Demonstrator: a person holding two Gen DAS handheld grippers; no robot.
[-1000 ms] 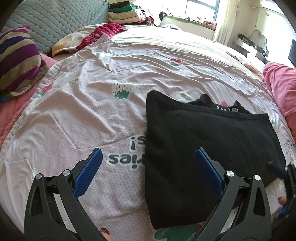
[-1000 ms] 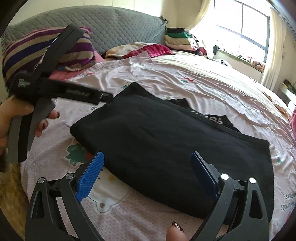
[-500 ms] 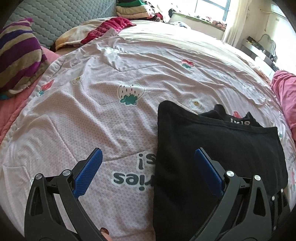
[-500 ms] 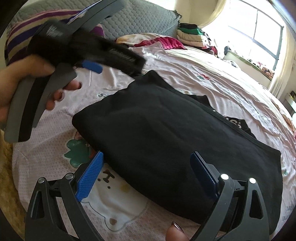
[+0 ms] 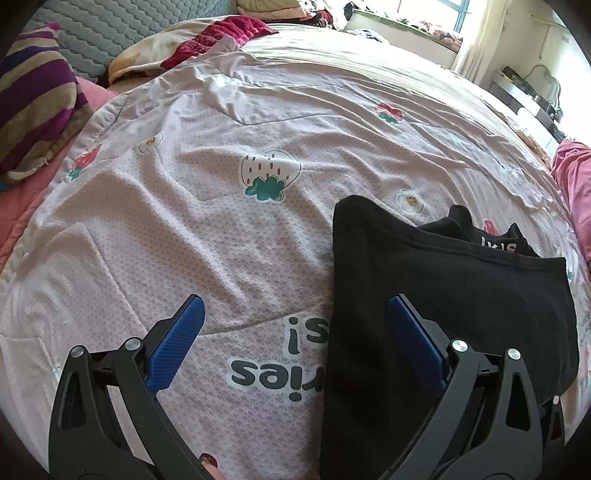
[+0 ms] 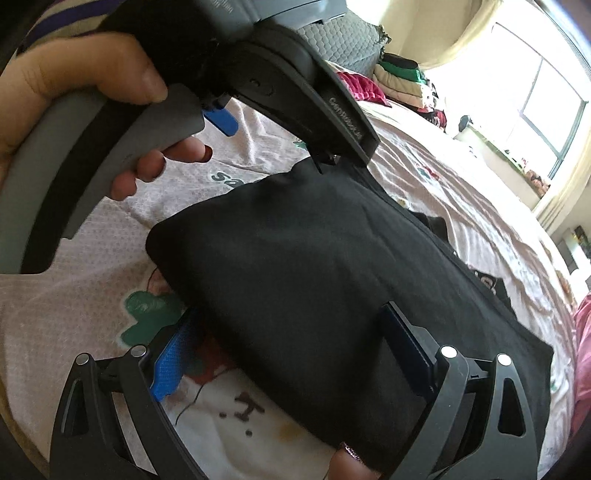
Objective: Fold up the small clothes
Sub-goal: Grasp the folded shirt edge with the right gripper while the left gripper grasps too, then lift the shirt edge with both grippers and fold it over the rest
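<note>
A black folded garment [image 5: 443, 295] lies flat on the pale pink printed bed cover [image 5: 221, 206]; white lettering shows at its far edge. My left gripper [image 5: 295, 339] is open and empty, hovering over the garment's left edge. In the right wrist view the same black garment [image 6: 314, 266] fills the middle. My right gripper [image 6: 291, 350] is open, its fingers low at the garment's near edge, one on each side. The left gripper's body and the hand holding it [image 6: 147, 110] loom at upper left.
A striped pillow [image 5: 33, 103] and grey quilted headboard [image 5: 122, 33] are at the left. A pile of folded clothes [image 6: 402, 81] sits at the far end near the window. A pink blanket [image 5: 576, 184] lies at the right edge.
My left gripper moved forward and left, so the garment sits lower and further right in its view. My right gripper dropped closer to the garment's near edge. Both stay open.
</note>
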